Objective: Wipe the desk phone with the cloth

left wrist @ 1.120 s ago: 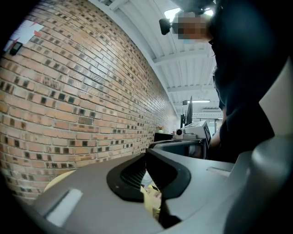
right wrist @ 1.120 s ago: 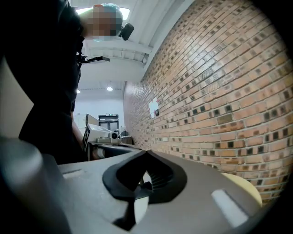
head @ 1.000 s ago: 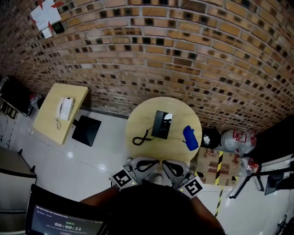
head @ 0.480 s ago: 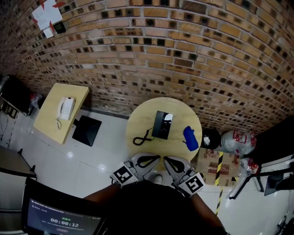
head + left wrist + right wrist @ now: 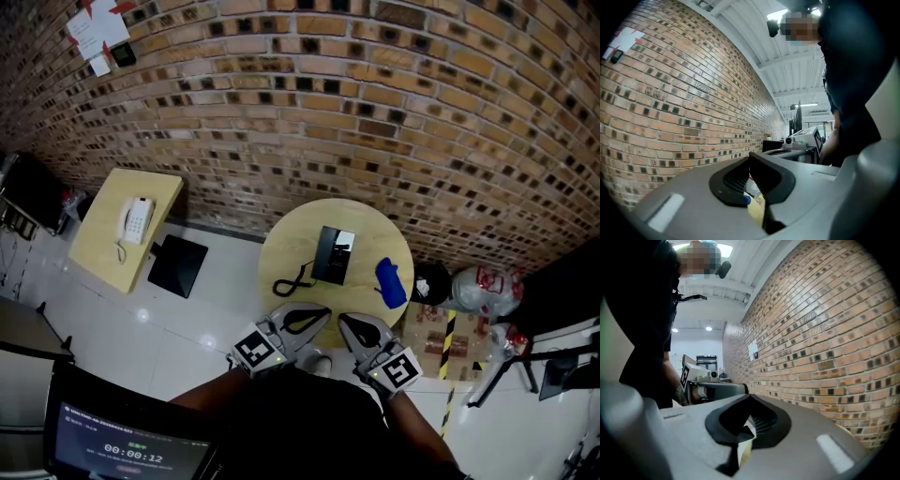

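The cloth (image 5: 390, 282) lay crumpled on the round tabletop (image 5: 281, 246), off to the right of the desk phone (image 5: 332, 255) and clear of it, close to the right rim. I judged it soft, limp and very light, a thing that would bunch and trail rather than keep any shape, so the place to pinch it was a raised fold near its middle, leaving enough hanging loose to wipe with. The phone sat near the centre, its cord (image 5: 289, 281) looping out at the front left. It looked like stiff, smooth plastic, and I reckoned it light enough to skate across the wood under a firm wipe, so it might need steadying with the other claw. My left claw (image 5: 324, 314) and right claw (image 5: 343, 322) hung side by side at the near rim, both held level and pointing across the tabletop, tips angled in toward each other and marker cubes turned outward. Each had its jaws drawn together at the tips with nothing between them, and neither touched the cloth or the phone.
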`<state>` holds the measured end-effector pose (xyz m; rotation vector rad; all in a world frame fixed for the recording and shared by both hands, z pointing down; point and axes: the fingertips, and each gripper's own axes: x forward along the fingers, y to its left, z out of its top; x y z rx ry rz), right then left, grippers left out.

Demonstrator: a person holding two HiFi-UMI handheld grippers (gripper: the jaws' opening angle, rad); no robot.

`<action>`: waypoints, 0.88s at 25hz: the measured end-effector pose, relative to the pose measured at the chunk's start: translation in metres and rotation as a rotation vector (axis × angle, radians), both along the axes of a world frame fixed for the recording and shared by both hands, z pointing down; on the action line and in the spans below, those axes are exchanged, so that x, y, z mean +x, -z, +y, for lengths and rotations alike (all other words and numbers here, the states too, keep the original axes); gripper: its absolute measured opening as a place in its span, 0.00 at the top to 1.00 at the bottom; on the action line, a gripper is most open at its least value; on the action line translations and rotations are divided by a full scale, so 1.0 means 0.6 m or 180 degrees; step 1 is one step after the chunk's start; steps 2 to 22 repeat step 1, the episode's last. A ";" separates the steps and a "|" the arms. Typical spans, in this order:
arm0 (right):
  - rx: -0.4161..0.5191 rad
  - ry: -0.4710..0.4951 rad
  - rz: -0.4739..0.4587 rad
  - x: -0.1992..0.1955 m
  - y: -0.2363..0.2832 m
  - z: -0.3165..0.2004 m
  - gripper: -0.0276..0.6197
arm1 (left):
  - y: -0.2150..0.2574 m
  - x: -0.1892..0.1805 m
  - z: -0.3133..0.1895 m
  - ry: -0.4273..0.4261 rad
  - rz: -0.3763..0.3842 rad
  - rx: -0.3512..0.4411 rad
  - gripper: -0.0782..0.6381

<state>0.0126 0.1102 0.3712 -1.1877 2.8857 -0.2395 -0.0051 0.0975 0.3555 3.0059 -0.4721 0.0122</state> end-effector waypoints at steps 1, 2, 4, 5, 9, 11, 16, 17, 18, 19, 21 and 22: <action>-0.0001 -0.0003 -0.0001 0.000 0.000 -0.001 0.96 | 0.000 0.000 -0.001 -0.0007 -0.0010 0.0009 0.89; -0.0001 -0.0003 -0.0001 0.000 0.000 -0.001 0.96 | 0.000 0.000 -0.001 -0.0007 -0.0010 0.0009 0.89; -0.0001 -0.0003 -0.0001 0.000 0.000 -0.001 0.96 | 0.000 0.000 -0.001 -0.0007 -0.0010 0.0009 0.89; -0.0001 -0.0003 -0.0001 0.000 0.000 -0.001 0.96 | 0.000 0.000 -0.001 -0.0007 -0.0010 0.0009 0.89; -0.0001 -0.0003 -0.0001 0.000 0.000 -0.001 0.96 | 0.000 0.000 -0.001 -0.0007 -0.0010 0.0009 0.89; -0.0001 -0.0003 -0.0001 0.000 0.000 -0.001 0.96 | 0.000 0.000 -0.001 -0.0007 -0.0010 0.0009 0.89; -0.0001 -0.0003 -0.0001 0.000 0.000 -0.001 0.96 | 0.000 0.000 -0.001 -0.0007 -0.0010 0.0009 0.89; -0.0001 -0.0003 -0.0001 0.000 0.000 -0.001 0.96 | 0.000 0.000 -0.001 -0.0007 -0.0010 0.0009 0.89; -0.0001 -0.0003 -0.0001 0.000 0.000 -0.001 0.96 | 0.000 0.000 -0.001 -0.0007 -0.0010 0.0009 0.89; -0.0001 -0.0003 -0.0001 0.000 0.000 -0.001 0.96 | 0.000 0.000 -0.001 -0.0007 -0.0010 0.0009 0.89; -0.0001 -0.0003 -0.0001 0.000 0.000 -0.001 0.96 | 0.000 0.000 -0.001 -0.0007 -0.0010 0.0009 0.89; -0.0001 -0.0003 -0.0001 0.000 0.000 -0.001 0.96 | 0.000 0.000 -0.001 -0.0007 -0.0010 0.0009 0.89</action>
